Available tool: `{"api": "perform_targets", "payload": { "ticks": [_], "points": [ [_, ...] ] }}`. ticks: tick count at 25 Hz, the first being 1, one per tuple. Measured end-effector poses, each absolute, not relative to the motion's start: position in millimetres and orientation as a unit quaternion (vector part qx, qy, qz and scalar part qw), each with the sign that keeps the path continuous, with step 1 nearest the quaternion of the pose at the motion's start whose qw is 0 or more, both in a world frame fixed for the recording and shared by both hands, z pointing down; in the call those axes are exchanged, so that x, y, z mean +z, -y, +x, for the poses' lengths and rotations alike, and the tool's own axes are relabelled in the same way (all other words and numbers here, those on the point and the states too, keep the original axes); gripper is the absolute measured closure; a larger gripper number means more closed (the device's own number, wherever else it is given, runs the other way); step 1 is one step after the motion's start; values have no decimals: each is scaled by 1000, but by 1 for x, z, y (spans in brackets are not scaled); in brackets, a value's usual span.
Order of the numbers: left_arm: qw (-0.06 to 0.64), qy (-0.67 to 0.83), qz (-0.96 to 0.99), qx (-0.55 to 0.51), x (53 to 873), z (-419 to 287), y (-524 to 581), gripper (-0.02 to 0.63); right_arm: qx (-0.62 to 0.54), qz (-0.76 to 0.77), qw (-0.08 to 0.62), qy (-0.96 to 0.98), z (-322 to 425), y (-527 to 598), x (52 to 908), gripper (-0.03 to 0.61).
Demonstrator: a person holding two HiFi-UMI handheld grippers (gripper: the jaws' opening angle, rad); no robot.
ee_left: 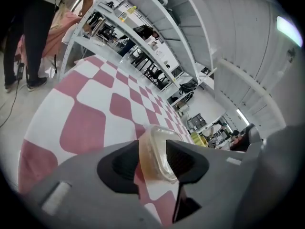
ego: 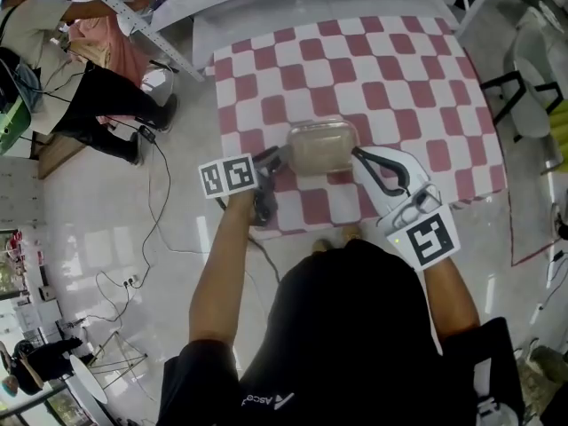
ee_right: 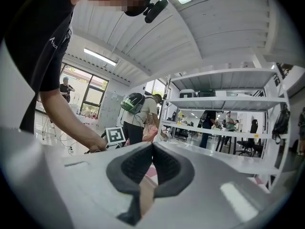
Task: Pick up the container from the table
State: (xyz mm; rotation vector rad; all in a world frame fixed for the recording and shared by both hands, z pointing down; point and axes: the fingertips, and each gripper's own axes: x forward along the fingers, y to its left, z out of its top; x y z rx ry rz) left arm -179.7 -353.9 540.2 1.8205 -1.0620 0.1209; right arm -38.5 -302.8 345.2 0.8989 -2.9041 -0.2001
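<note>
A translucent lidded container [ego: 321,147] with beige contents sits near the front edge of the pink-and-white checked table [ego: 399,78]. My left gripper [ego: 273,160] is at its left side. In the left gripper view this gripper [ee_left: 152,149] stands open, and the container's [ee_left: 159,154] near corner shows in the gap between the dark pads. My right gripper [ego: 359,155] reaches the container's right edge. In the right gripper view its jaws [ee_right: 152,147] are closed together, with a thin beige strip of the container [ee_right: 147,194] caught between the pads.
People [ego: 89,69] stand by a white shelf rack [ego: 151,25] at the far left. Cables [ego: 155,220] trail over the pale floor left of the table. A white chair [ego: 532,96] stands to the right.
</note>
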Motion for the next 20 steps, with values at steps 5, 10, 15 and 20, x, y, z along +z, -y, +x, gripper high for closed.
{"api": "perform_targets", "payload": {
  "ticks": [5, 10, 15, 20],
  "points": [
    [522, 415, 743, 53, 550, -174, 352, 446, -57, 303, 48, 950, -33, 307, 350, 575],
    [536, 407, 738, 51, 557, -170, 353, 469, -51, 308, 50, 949, -27, 309, 356, 575],
    [552, 398, 732, 30, 555, -166, 353, 525, -50, 312, 53, 947, -20, 311, 359, 575],
    [571, 408, 712, 11, 557, -168, 351, 538, -55, 309, 53, 948, -18, 311, 360, 575]
  ]
}}
